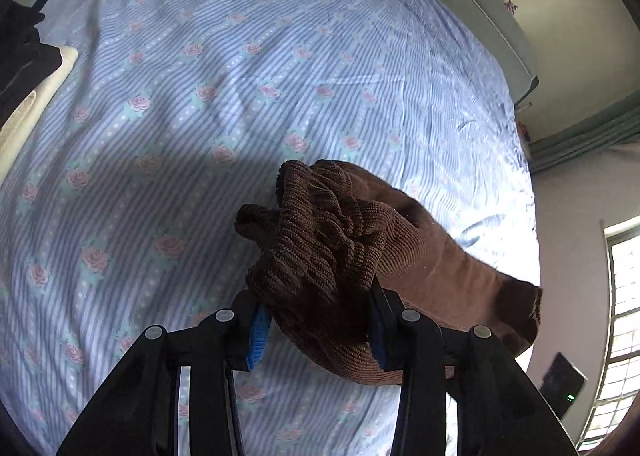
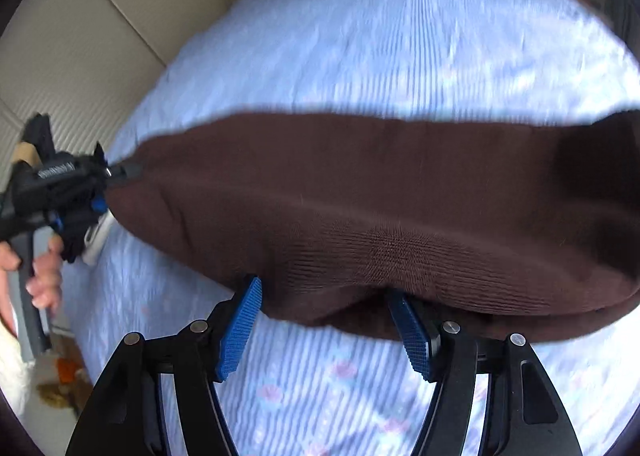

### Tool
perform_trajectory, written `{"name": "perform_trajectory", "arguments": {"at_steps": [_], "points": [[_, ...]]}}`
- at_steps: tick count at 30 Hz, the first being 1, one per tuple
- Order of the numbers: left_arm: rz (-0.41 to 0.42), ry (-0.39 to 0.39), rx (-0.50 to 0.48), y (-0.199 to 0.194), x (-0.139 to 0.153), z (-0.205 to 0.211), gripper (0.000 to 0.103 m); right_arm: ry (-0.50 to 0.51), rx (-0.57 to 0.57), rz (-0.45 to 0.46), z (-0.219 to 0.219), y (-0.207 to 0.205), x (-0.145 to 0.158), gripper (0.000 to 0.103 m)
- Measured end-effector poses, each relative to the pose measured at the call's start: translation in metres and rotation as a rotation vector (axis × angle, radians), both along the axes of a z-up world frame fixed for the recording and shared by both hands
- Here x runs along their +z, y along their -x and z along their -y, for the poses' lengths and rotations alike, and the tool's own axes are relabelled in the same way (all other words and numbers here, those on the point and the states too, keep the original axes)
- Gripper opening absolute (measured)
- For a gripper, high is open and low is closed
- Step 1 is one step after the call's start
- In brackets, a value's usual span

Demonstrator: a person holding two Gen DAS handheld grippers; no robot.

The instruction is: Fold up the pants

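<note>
Brown knit pants hang above a bed with a blue striped, rose-print sheet. My left gripper is shut on a bunched end of the pants, the cloth filling the gap between its blue pads. In the right wrist view the pants stretch across the frame, and the left gripper holds their left end. My right gripper is open, its blue pads wide apart at the pants' lower edge, which drapes over the right pad.
Folded cream and dark clothes lie at the bed's left edge. A grey headboard stands at the far right. A window is at the right. The tiled floor lies left of the bed.
</note>
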State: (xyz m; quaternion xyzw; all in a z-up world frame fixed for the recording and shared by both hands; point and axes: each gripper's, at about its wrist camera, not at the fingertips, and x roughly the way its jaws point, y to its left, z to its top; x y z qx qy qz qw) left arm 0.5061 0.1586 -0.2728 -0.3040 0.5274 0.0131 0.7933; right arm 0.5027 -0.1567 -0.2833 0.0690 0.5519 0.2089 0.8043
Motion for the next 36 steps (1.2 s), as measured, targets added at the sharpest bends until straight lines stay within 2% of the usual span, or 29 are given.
{"name": "perform_trajectory", "arguments": {"at_steps": [3, 7, 9, 10, 11, 12, 15, 18, 19, 21, 23, 25, 26, 28, 30, 33, 36], "points": [[-0.012, 0.021, 0.007, 0.002, -0.004, -0.005, 0.040, -0.022, -0.019, -0.051, 0.001, -0.007, -0.019, 0.067], [-0.030, 0.086, 0.046, 0.005, -0.014, -0.019, 0.040, 0.033, 0.000, 0.060, -0.010, -0.011, -0.001, 0.069], [-0.033, 0.097, 0.048, 0.010, -0.015, -0.021, 0.040, 0.038, 0.005, 0.061, -0.017, -0.013, -0.002, 0.068], [-0.034, 0.095, 0.036, 0.013, -0.015, -0.021, 0.039, 0.025, 0.007, 0.019, -0.018, -0.014, -0.007, 0.062], [-0.032, 0.088, 0.018, 0.017, -0.013, -0.018, 0.039, -0.003, 0.001, -0.030, -0.016, -0.009, -0.014, 0.042], [-0.025, 0.074, -0.005, 0.022, -0.011, -0.016, 0.039, -0.028, -0.021, -0.063, -0.009, -0.002, -0.016, 0.036], [-0.017, 0.027, -0.065, 0.043, -0.010, -0.010, 0.040, -0.030, -0.037, -0.032, 0.002, 0.031, 0.003, 0.019], [-0.080, 0.061, -0.065, 0.060, -0.032, -0.017, 0.042, -0.016, -0.045, -0.077, 0.001, 0.046, -0.005, 0.019], [-0.115, 0.083, -0.057, 0.065, -0.041, -0.019, 0.043, -0.003, -0.051, -0.105, 0.001, 0.044, -0.015, 0.019], [-0.144, 0.078, -0.048, 0.072, -0.044, -0.024, 0.054, 0.002, -0.085, -0.174, 0.001, 0.040, -0.029, 0.023], [-0.143, 0.010, -0.067, 0.076, -0.028, -0.030, 0.065, 0.033, -0.101, -0.232, -0.001, 0.043, -0.032, 0.030], [-0.096, -0.074, -0.106, 0.078, -0.005, -0.033, 0.071, 0.093, -0.106, -0.241, -0.004, 0.055, -0.022, 0.034], [-0.060, -0.136, -0.137, 0.076, 0.007, -0.032, 0.076, 0.123, -0.100, -0.219, -0.006, 0.063, -0.012, 0.034], [0.016, -0.241, -0.220, 0.067, 0.026, -0.026, 0.077, 0.173, -0.103, -0.140, -0.006, 0.076, 0.012, 0.039], [0.056, -0.273, -0.271, 0.052, 0.032, -0.018, 0.076, 0.199, -0.155, -0.054, 0.000, 0.078, 0.031, 0.062], [0.072, -0.269, -0.278, 0.022, 0.020, -0.010, 0.076, 0.204, -0.281, 0.031, 0.027, 0.063, 0.048, 0.063], [0.029, -0.336, -0.268, 0.001, 0.004, 0.006, 0.073, 0.289, -0.406, 0.107, 0.058, 0.045, 0.059, 0.063]]}}
